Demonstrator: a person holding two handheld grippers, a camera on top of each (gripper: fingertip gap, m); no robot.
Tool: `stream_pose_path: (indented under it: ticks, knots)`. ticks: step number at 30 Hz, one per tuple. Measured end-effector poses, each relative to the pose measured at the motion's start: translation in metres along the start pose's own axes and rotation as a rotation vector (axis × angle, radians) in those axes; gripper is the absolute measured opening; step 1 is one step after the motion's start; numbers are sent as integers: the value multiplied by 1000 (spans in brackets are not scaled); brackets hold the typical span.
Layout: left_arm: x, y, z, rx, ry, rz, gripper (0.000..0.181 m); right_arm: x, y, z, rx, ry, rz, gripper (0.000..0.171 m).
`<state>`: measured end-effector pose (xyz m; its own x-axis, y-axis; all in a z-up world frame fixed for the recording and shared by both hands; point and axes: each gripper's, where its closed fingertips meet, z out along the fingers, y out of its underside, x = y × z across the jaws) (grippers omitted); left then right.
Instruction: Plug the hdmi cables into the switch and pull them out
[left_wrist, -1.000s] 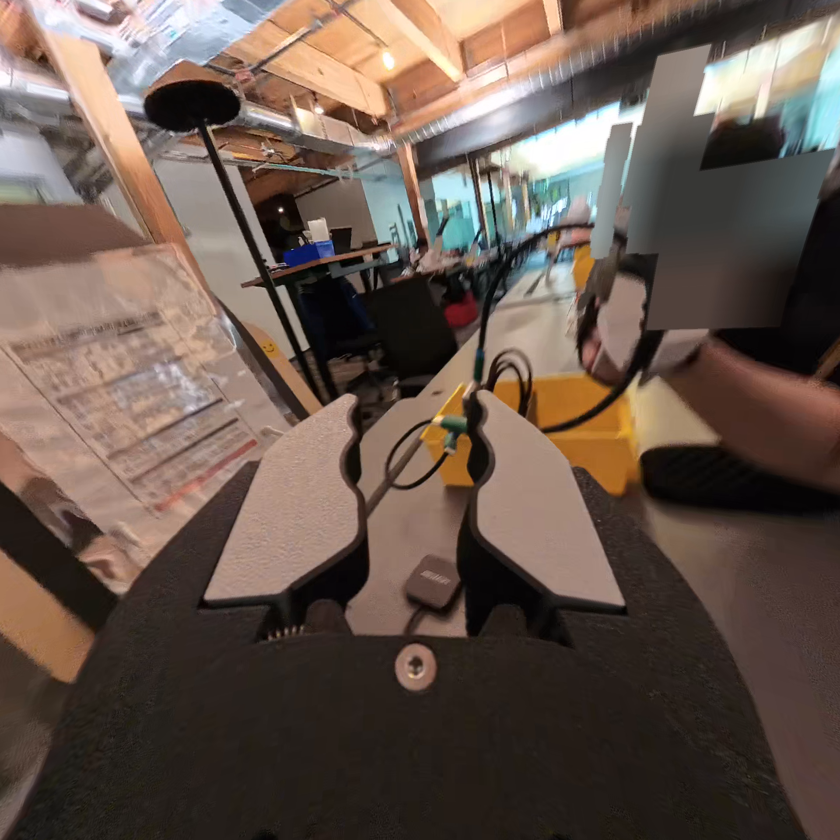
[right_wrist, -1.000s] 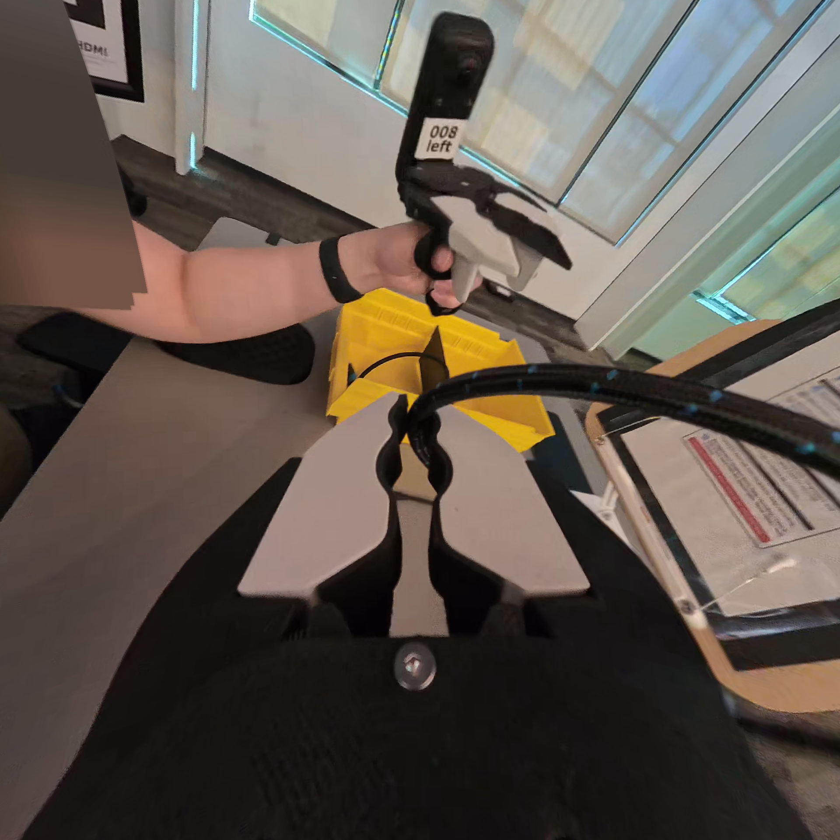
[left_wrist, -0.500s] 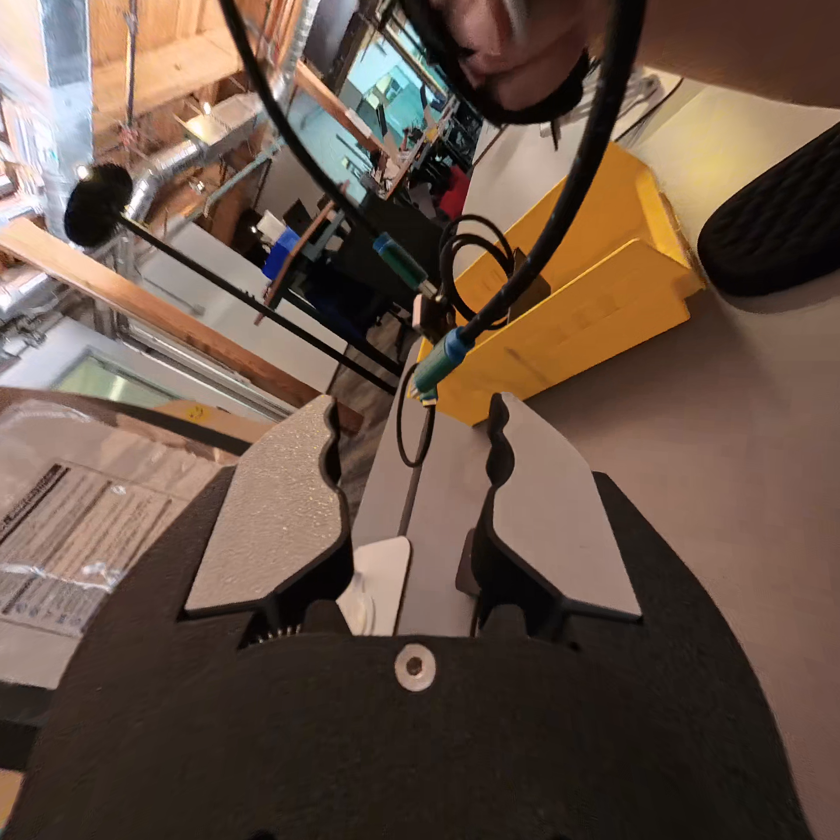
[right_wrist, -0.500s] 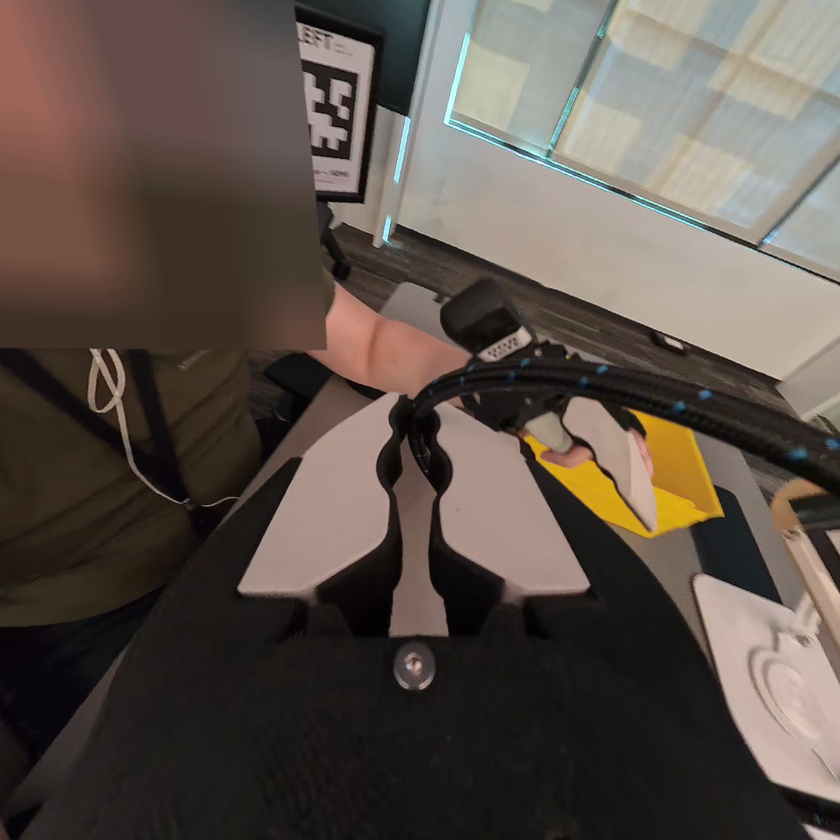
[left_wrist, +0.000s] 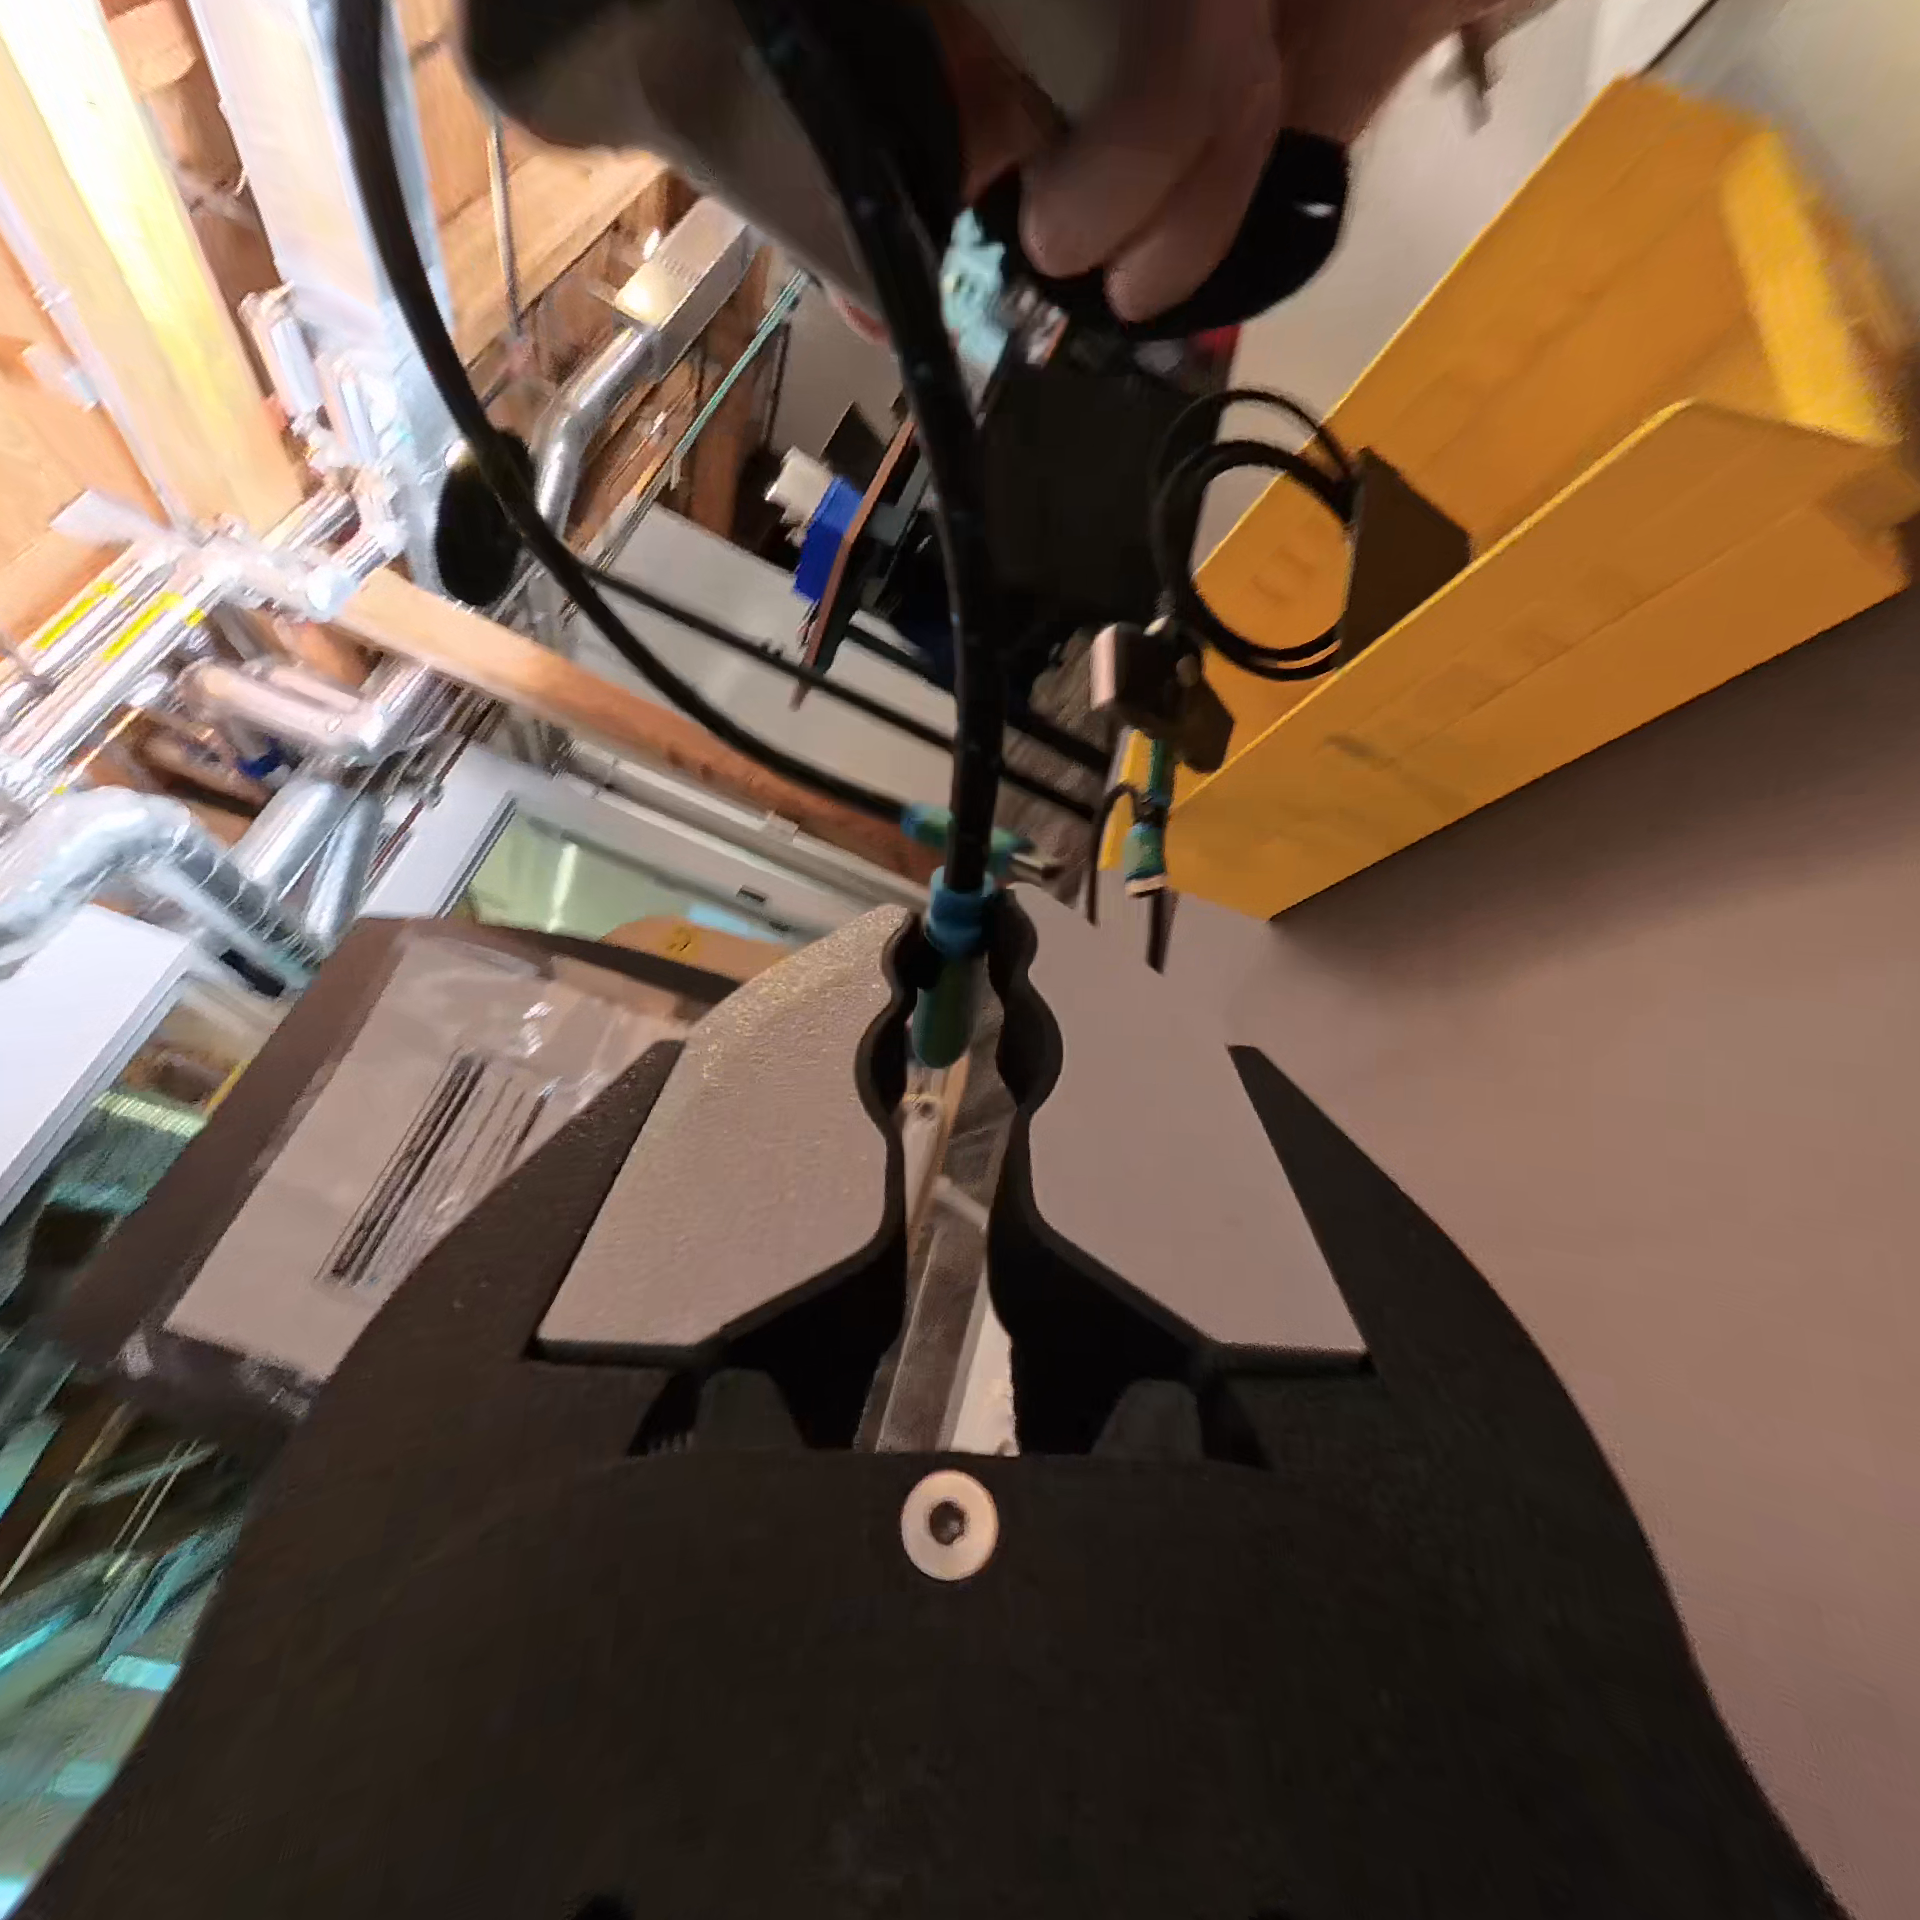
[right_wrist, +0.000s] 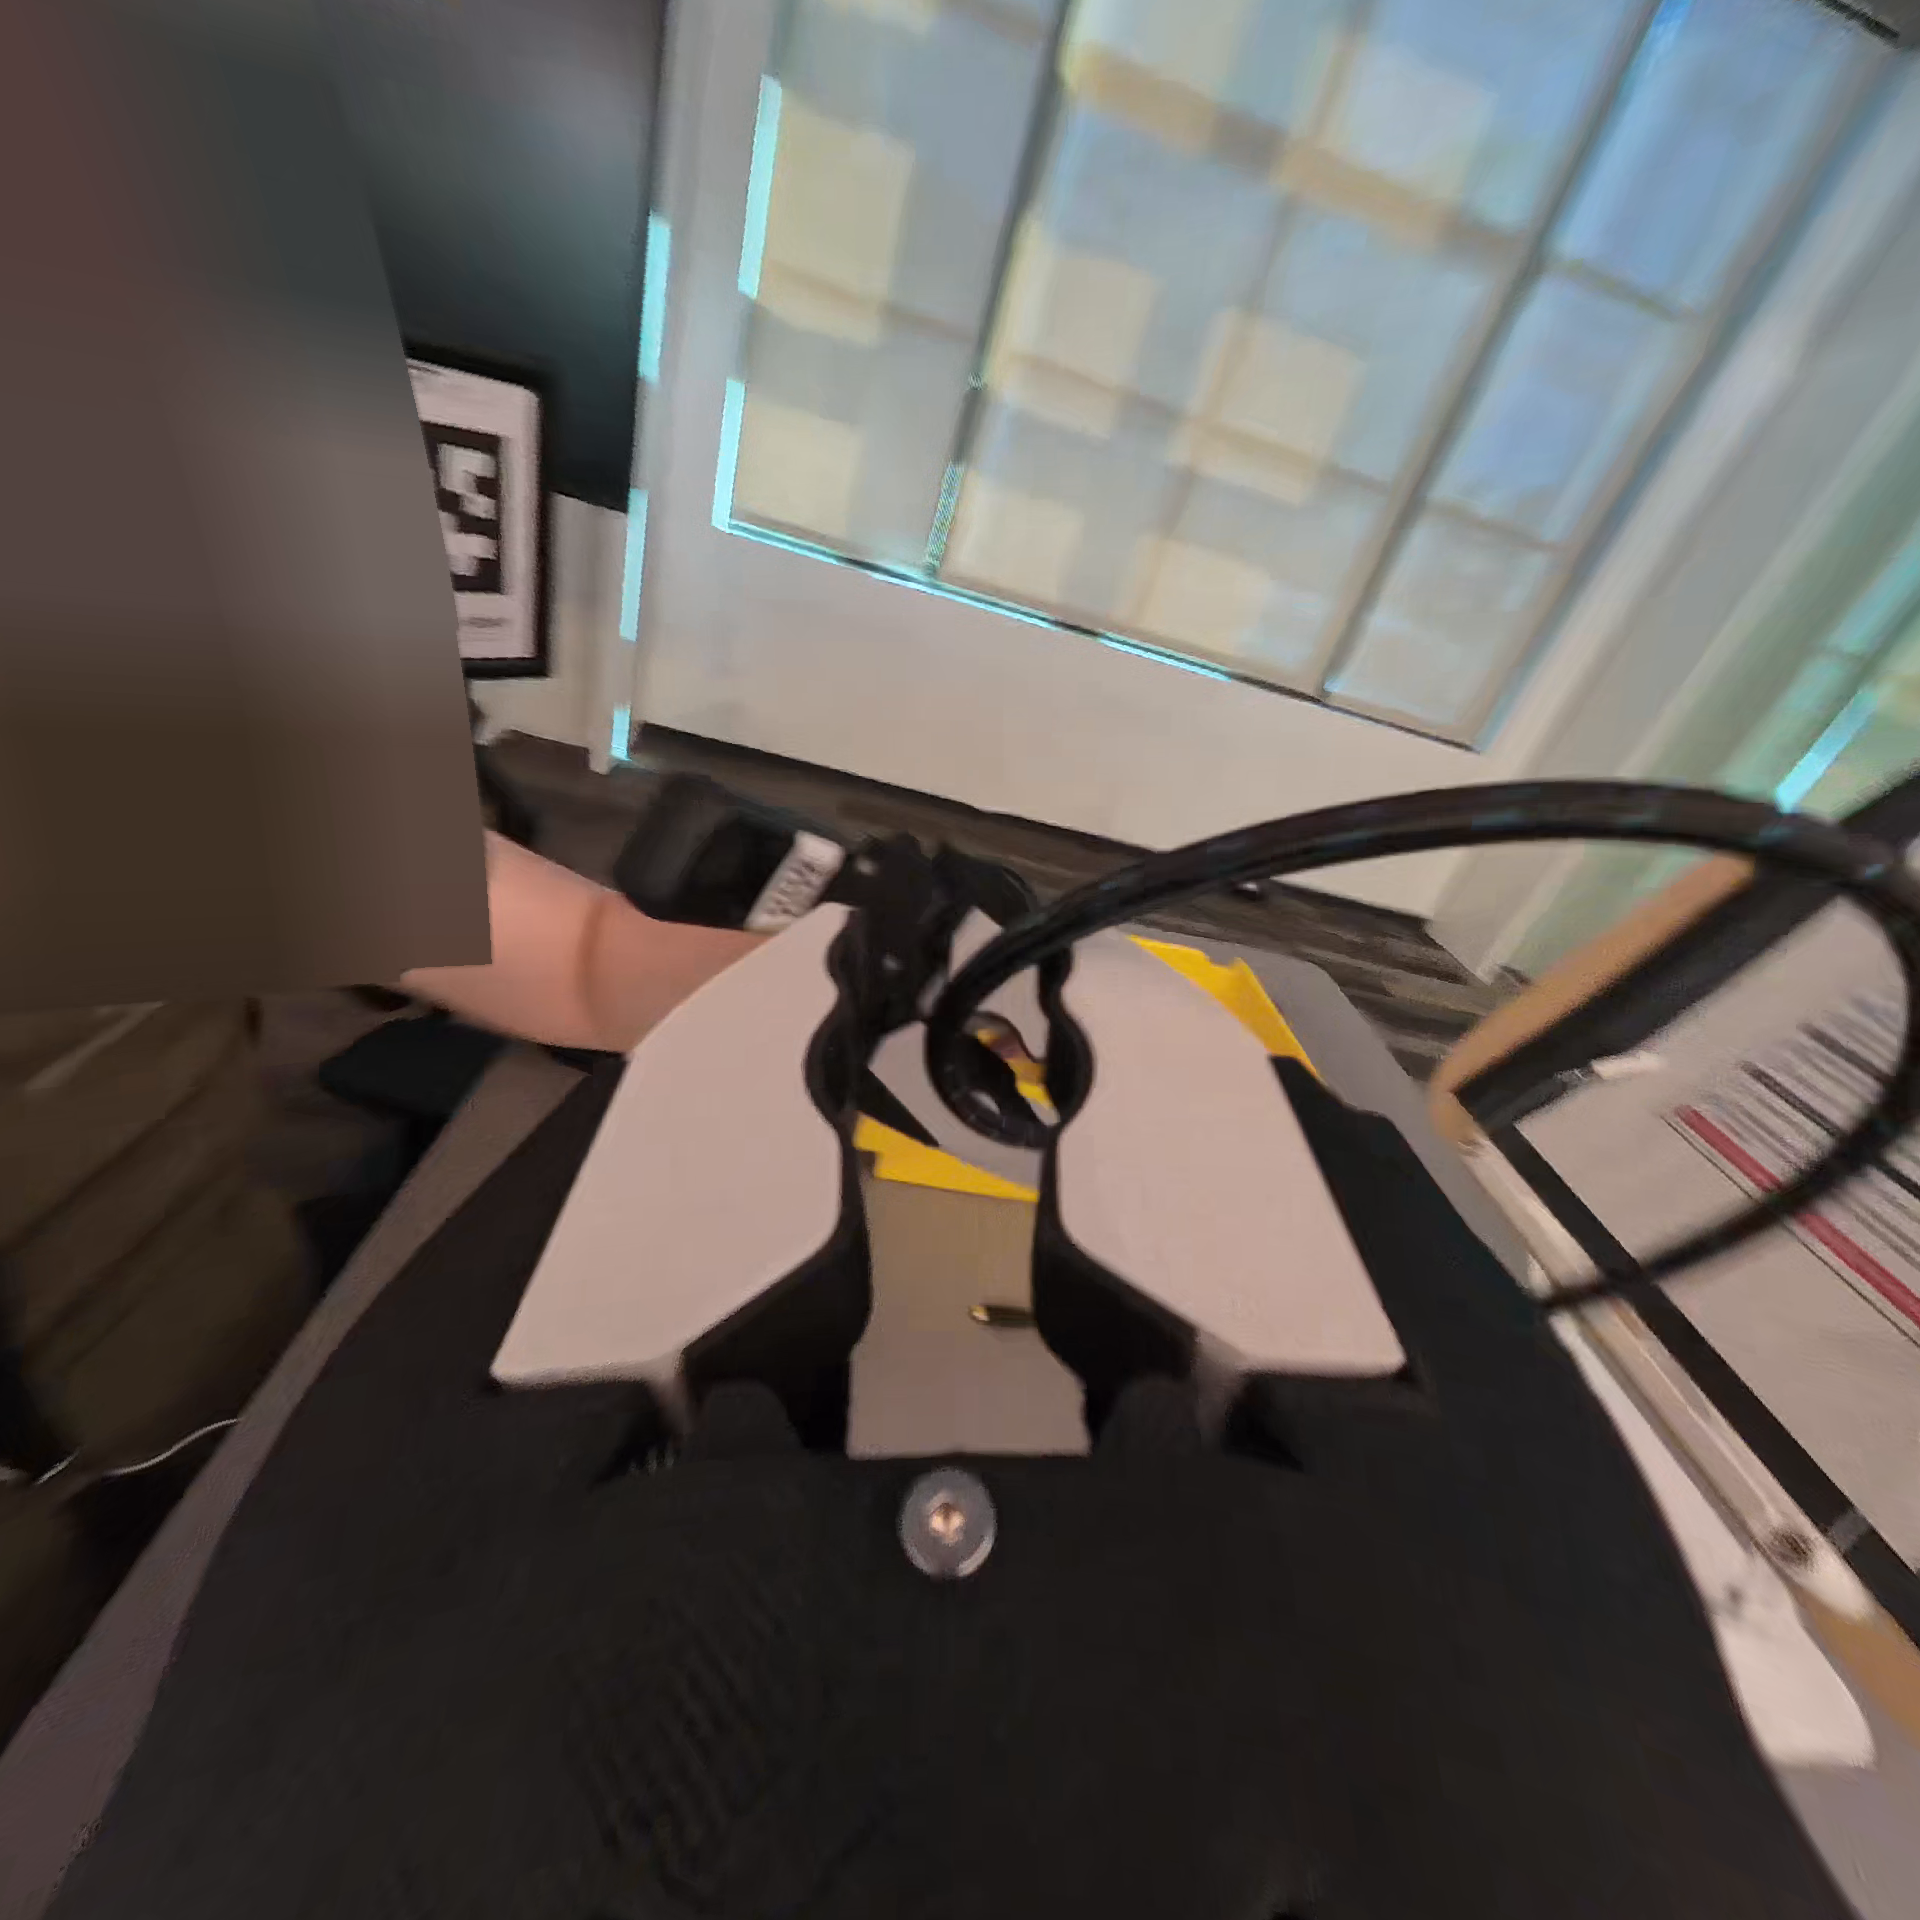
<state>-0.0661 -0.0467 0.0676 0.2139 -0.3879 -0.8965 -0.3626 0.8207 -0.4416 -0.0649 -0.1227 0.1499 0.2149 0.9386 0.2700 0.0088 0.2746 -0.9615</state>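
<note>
My left gripper (left_wrist: 951, 987) is shut on the green-teal plug (left_wrist: 940, 1023) of a black braided hdmi cable (left_wrist: 966, 623), held in the air. The cable rises to the right gripper (left_wrist: 727, 125), blurred at the top of the left wrist view, with a hand (left_wrist: 1143, 156) on it. In the right wrist view my right gripper (right_wrist: 945, 966) has its fingers apart. The cable (right_wrist: 1455, 810) loops loosely between them against the right finger (right_wrist: 1174, 1143). A small grey device (left_wrist: 1153, 675) with a coiled thin cable and a second teal plug (left_wrist: 1148, 862) hangs at the end of the yellow bin (left_wrist: 1558, 582).
The grey table (left_wrist: 1558, 1143) runs along the right of the left wrist view. The yellow bin (right_wrist: 956, 1164) shows between the right fingers. A board with a laminated sheet (right_wrist: 1766, 1195) lies at the table's right. A person's arm (right_wrist: 582, 966) reaches in from the left. The tips of one gripper are about 11 cm away from the tips of the other. About 30 cm separates my left fingertips from the small grey device (left_wrist: 1153, 675).
My left gripper has closed on the teal plug, which hung free in front of it before. My right gripper's fingers have parted around the cable. Both views have swung.
</note>
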Motion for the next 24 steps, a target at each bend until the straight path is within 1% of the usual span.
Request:
stream_pose_path:
  ticks: [2,4,8,10,13,15,17,19,21,22,23,24]
  knots:
    - [-11,5,-2,-70,-58,66,12,11,16,8,-68,62,0,44]
    - [-18,9,-3,-120,-99,123,12,18,29,19,-98,103,4,54]
    - [-17,7,-4,-137,-96,147,12,34,62,43,-190,206,54,53]
    - [-17,9,-4,-166,-96,188,12,37,76,51,-223,232,82,50]
    - [-16,16,-3,-208,-101,251,12,52,83,50,-220,323,164,39]
    - [-16,17,-3,-215,-104,257,12,62,94,45,-280,390,189,39]
    - [-17,16,-3,-217,-109,265,12,62,98,45,-283,386,208,38]
    - [-17,15,-3,-221,-119,303,12,58,97,49,-253,345,284,38]
    - [-15,15,-2,-238,-123,335,12,55,98,52,-223,310,369,29]
    - [-16,17,-2,-248,-126,345,12,56,99,52,-212,306,394,29]
    - [-15,17,-2,-241,-122,333,12,57,100,52,-207,301,393,27]
    - [-13,16,-1,-219,-103,286,12,58,101,50,-220,303,369,21]
